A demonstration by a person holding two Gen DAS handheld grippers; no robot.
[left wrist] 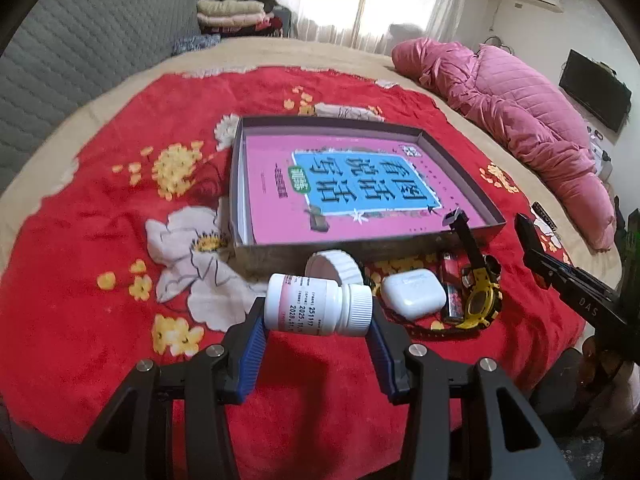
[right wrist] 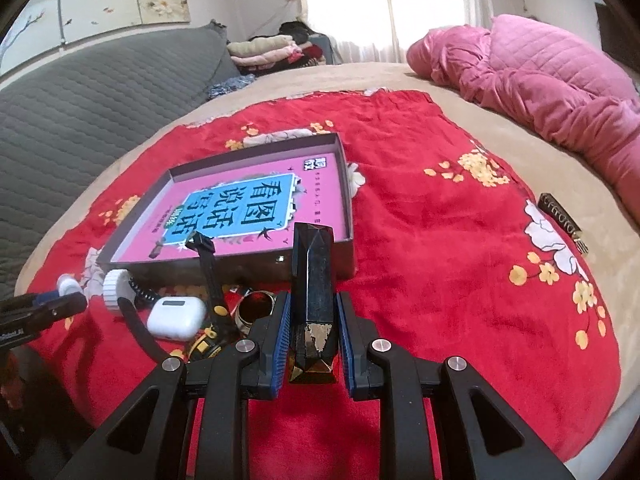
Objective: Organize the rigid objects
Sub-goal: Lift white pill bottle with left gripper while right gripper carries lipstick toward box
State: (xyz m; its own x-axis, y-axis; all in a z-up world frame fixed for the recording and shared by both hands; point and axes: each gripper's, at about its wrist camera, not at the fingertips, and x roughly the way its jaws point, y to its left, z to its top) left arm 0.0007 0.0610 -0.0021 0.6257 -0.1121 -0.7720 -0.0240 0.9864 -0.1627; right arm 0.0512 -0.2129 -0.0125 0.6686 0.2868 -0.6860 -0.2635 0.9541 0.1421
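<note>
We note the left gripper point(left wrist: 318, 314) clamped on a white pill bottle point(left wrist: 316, 308). The bottle lies crosswise between the blue pads point(left wrist: 254, 354), its base against one pad and its ribbed cap against the other, raised off the red flowered blanket point(left wrist: 100, 240).

We note the right gripper point(right wrist: 312, 334) closed narrow on a dark faceted stick-like object point(right wrist: 312, 280), worn pale and gold near its lower end. It stands lengthwise between the pads, its far end pointing toward the shallow box point(right wrist: 348, 200). What this object is we cannot tell.

The box sits open on the blanket, ahead of both grippers. A pink book point(left wrist: 340, 184) with a blue title panel lies flat inside it and covers most of the floor.

Just in front of the box's near wall lies a small cluster:
- white ribbed ring or lid point(left wrist: 340, 266), on its edge
- white earbud case point(left wrist: 414, 294)
- red lighter point(left wrist: 450, 276), beside the case
- yellow and black wristwatch point(left wrist: 480, 300), one strap standing up against the box wall
- round metal-rimmed item point(right wrist: 258, 306), seen only from the right wrist view, partly hidden

A small dark bar with pale lettering point(right wrist: 560, 210) lies apart at the blanket's right edge. A pink quilted coat point(left wrist: 520, 120) lies heaped on the beige bedding point(left wrist: 320, 50) beyond.
</note>
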